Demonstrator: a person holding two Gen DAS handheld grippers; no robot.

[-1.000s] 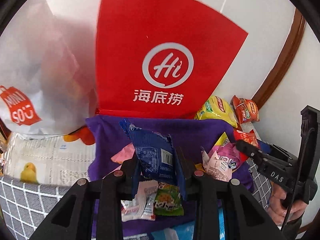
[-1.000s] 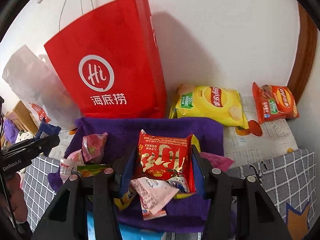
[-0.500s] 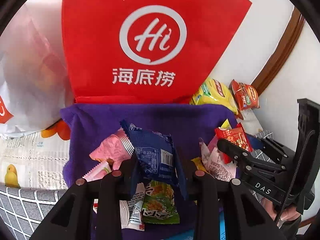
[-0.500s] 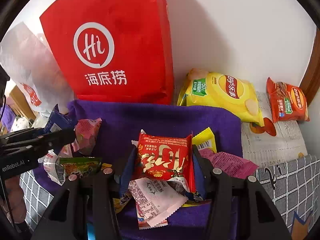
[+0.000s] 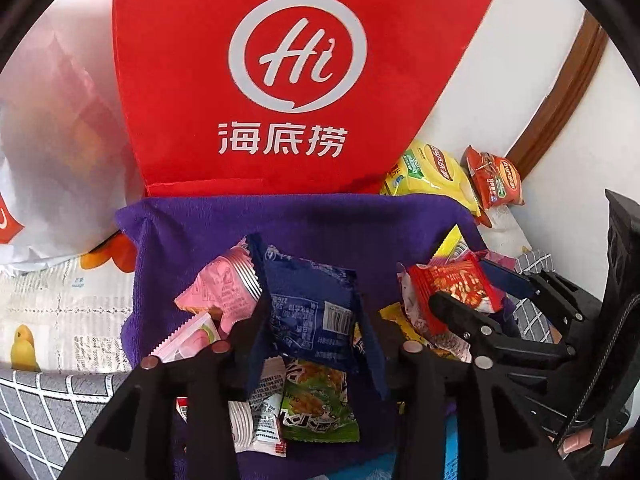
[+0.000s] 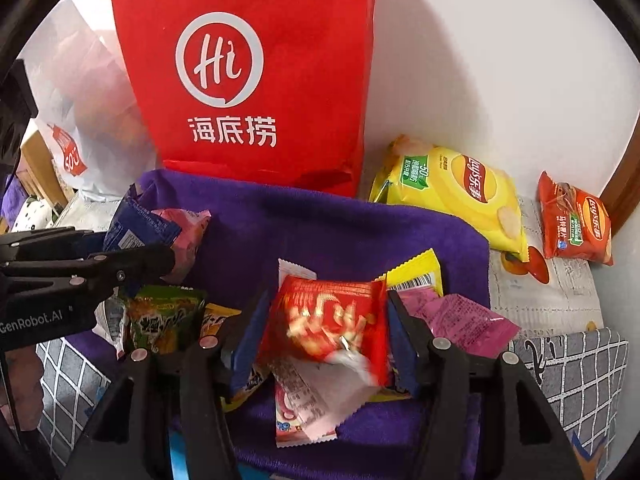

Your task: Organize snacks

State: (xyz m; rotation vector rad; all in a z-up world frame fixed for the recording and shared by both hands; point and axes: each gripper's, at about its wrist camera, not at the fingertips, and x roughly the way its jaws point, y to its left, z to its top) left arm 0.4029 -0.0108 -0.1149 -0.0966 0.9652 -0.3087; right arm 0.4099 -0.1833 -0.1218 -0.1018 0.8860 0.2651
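A purple cloth (image 5: 320,220) (image 6: 320,232) bears a heap of small snack packets. My left gripper (image 5: 312,312) hangs low over its left part. Its jaws are opening, with a dark blue packet (image 5: 308,300) still standing upright between the pads. Over the right part, my right gripper (image 6: 328,304) has its jaws opening around a red packet (image 6: 332,320). That packet is blurred and sliding down between the pads onto a white-and-pink packet (image 6: 308,400). Each gripper shows from the side in the other's view.
A tall red paper bag (image 5: 296,80) stands against the wall behind the cloth, with a white plastic bag (image 5: 52,140) to its left. A yellow crisp bag (image 6: 460,192) and an orange-red one (image 6: 576,220) lie at the back right. Pink (image 5: 224,288), green (image 5: 316,404) and magenta (image 6: 460,320) packets crowd the cloth.
Both grippers have sunk closer to the purple cloth. Both pairs of jaws have spread wider, and the red packet has begun slipping down in the right one.
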